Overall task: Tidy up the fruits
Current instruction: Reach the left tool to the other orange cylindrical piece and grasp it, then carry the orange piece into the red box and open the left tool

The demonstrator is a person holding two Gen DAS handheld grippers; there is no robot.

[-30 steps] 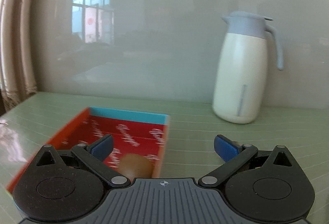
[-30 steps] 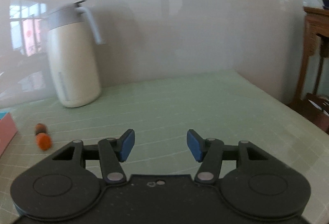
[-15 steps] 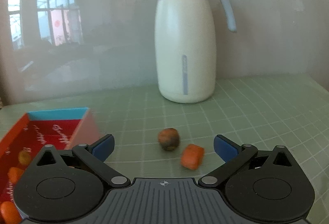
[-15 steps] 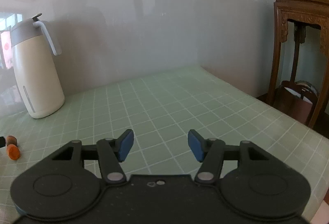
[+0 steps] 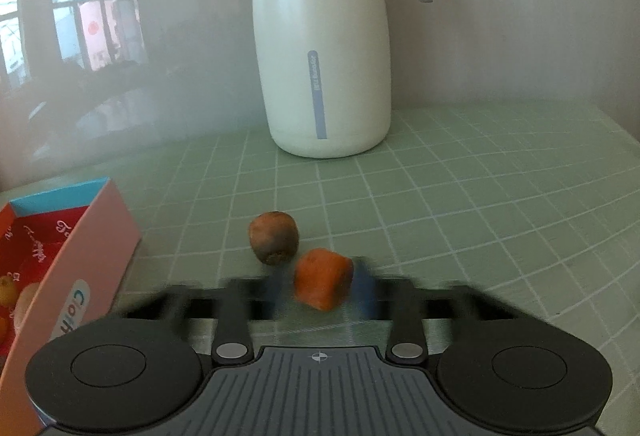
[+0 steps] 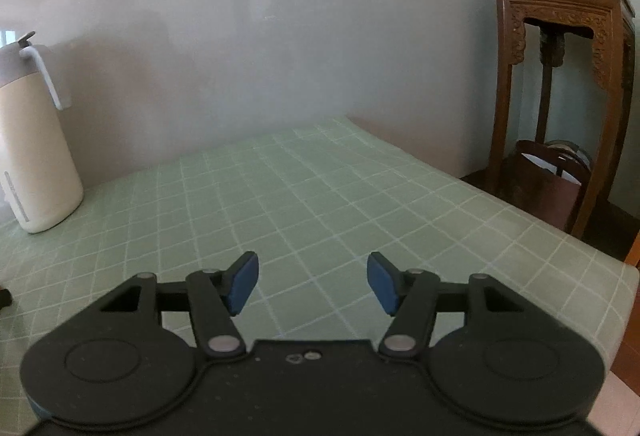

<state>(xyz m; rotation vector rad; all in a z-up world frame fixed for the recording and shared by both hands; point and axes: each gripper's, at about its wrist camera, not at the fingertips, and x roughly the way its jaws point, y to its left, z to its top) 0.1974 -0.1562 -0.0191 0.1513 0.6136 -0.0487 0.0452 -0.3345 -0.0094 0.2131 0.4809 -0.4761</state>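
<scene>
Orange against the green checked tablecloth (image 5: pixel 500 204), a chunky fruit piece (image 5: pixel 323 278) sits between the blurred blue pads of the left gripper (image 5: pixel 322 292), which tilts down toward the table; its jaws have closed in to almost their tightest, with the pads at either side of the piece, so it appears gripped. Touching or just behind the piece lies a brownish round fruit (image 5: pixel 274 237), and beyond both stands a cream jug (image 5: pixel 322 48) with a grey-blue lid and handle. At the left edge an open box (image 5: pixel 84 236), pink outside and red inside, holds more small fruits, partly cut off by the frame. The right gripper (image 6: pixel 313 284) also points down at a slant over bare cloth, well away from the fruit; its blue pads (image 6: pixel 240 286) stand moderately apart with nothing between them, and they are opening slightly. Only the right wrist view shows the table's far corner, a carved dark wooden stand (image 6: pixel 560 84) and a brown bag (image 6: pixel 548 188) beneath it; the jug appears there at the left edge.
</scene>
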